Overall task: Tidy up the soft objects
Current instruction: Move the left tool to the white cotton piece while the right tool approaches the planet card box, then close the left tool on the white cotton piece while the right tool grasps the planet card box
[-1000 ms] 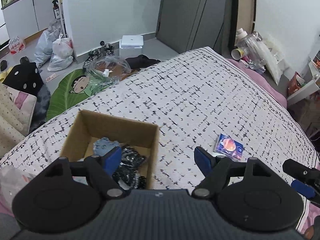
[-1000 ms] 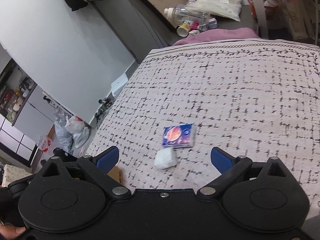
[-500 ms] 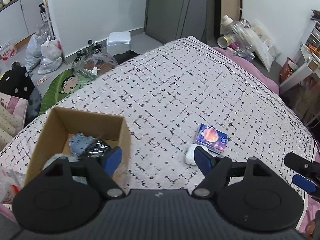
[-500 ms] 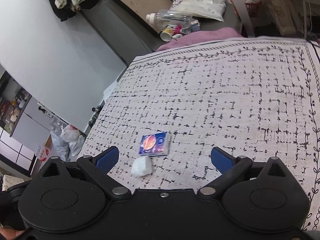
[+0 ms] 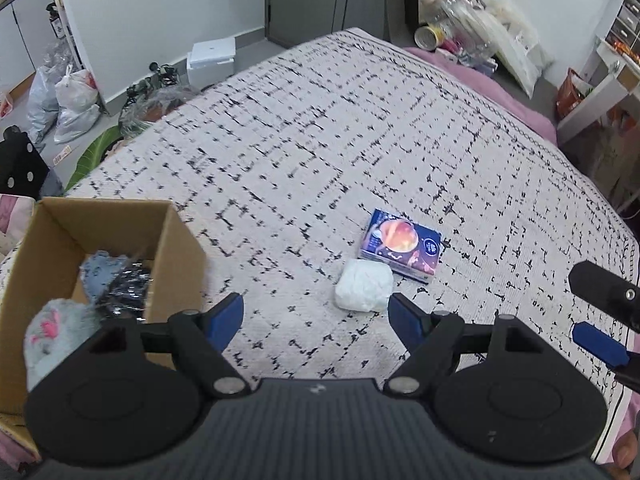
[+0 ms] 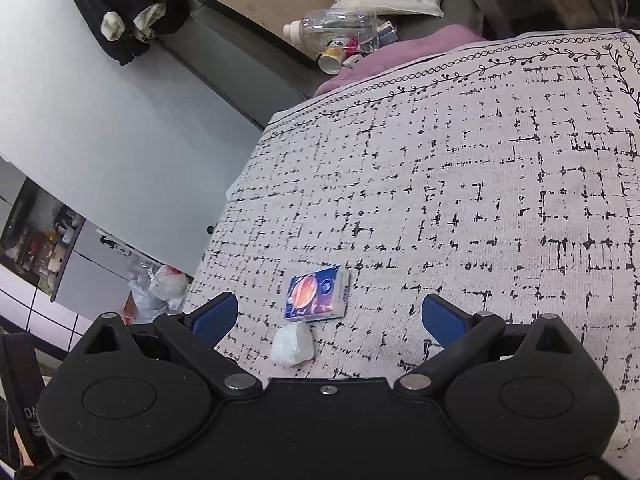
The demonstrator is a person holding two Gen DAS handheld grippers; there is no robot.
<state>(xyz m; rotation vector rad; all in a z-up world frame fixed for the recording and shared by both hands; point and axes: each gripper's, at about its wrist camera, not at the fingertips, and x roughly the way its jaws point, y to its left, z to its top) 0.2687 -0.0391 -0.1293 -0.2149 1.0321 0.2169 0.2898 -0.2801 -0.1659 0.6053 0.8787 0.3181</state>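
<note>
A white soft wad (image 5: 363, 289) lies on the patterned bedspread, touching a blue tissue pack with an orange picture (image 5: 401, 244). Both also show in the right wrist view, the wad (image 6: 292, 345) just below the pack (image 6: 317, 298). My left gripper (image 5: 316, 314) is open and empty, with the wad just ahead of its right finger. My right gripper (image 6: 327, 316) is open and empty, with the pack and wad between its fingers' line. A cardboard box (image 5: 176, 248) at the left holds a grey plush (image 5: 56, 332), a blue soft item and a dark item.
The bedspread (image 5: 360, 128) ends at a pink mattress edge on the far right. Bottles and bags (image 5: 460, 20) lie on the floor beyond the bed. Plastic bags (image 5: 72, 100) and a white box sit on the floor at the left. The right gripper's fingertip (image 5: 600, 344) shows at the right edge.
My left gripper has swung right, away from over the box toward the white wad and tissue pack. The right gripper's view has shifted, with the pack and wad now lower left.
</note>
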